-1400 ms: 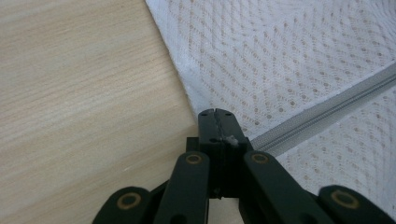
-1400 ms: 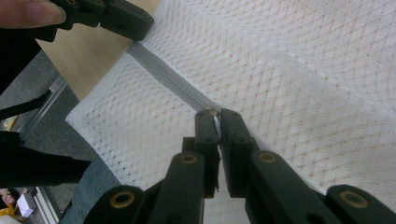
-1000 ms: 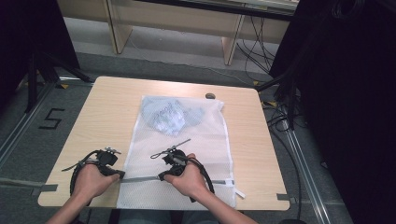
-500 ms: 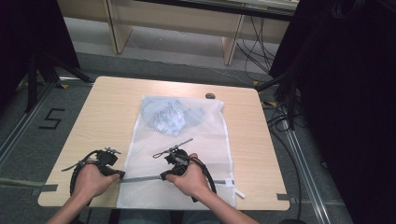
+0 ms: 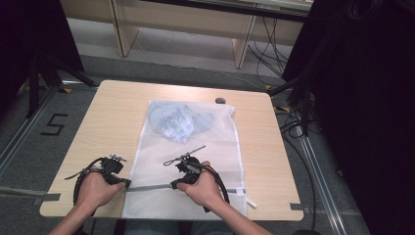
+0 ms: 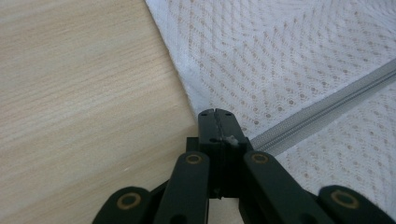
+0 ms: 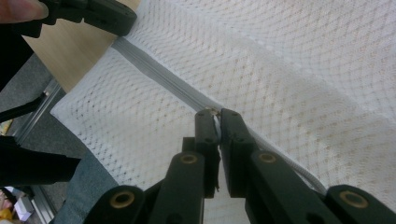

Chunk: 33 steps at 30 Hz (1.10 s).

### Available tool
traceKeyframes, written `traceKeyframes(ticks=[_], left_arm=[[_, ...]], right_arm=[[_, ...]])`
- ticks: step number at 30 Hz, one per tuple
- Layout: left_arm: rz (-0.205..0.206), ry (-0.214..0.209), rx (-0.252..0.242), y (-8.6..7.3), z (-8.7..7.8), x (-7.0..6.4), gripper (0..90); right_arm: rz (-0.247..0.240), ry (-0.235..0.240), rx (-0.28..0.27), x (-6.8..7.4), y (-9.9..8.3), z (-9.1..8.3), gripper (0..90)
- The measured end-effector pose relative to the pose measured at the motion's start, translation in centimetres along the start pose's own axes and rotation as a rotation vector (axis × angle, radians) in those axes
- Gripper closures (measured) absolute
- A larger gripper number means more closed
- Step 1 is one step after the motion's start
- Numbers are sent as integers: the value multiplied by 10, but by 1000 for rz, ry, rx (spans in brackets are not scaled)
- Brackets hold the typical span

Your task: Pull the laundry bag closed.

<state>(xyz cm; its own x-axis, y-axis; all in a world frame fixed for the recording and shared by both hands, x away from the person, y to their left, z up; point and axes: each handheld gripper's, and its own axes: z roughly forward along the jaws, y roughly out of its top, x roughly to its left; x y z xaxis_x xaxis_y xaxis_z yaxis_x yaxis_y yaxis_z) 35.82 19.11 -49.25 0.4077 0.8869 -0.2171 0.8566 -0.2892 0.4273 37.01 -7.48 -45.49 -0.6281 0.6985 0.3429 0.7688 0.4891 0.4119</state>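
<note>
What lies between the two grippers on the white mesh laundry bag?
In the high view, a straight stretch of grey zipper runs from the left gripper to the right gripper, across the white mesh laundry bag; nothing else lies there.

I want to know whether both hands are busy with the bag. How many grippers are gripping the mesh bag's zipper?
2. The left gripper is shut on the zipper at the mesh bag's left edge; the right gripper pinches it near the middle.
</note>
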Motion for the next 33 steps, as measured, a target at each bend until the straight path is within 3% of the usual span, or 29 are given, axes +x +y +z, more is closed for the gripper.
traceKeyframes(ticks=[15,21,24,26,28,30,33], left_arm=[[-12,4,-1,0,0,-1,899],[-11,4,-1,0,0,-1,899],[-10,4,0,0,0,-1,899],[-7,4,1,0,0,-1,899],[-1,7,8,0,-1,-1,899],[-19,11,-9,0,1,-2,899],[-1,8,5,0,0,-1,899]], right_arm=[[-11,3,-15,-3,-7,-3,871],[8,9,-6,-5,-8,-6,871],[-19,4,-23,-7,-10,-6,871],[6,-1,-13,-6,-11,-7,871],[-14,8,-26,-8,-12,-7,871],[-12,5,-25,-9,-13,-8,871],[-7,8,-20,-9,-15,-8,871]])
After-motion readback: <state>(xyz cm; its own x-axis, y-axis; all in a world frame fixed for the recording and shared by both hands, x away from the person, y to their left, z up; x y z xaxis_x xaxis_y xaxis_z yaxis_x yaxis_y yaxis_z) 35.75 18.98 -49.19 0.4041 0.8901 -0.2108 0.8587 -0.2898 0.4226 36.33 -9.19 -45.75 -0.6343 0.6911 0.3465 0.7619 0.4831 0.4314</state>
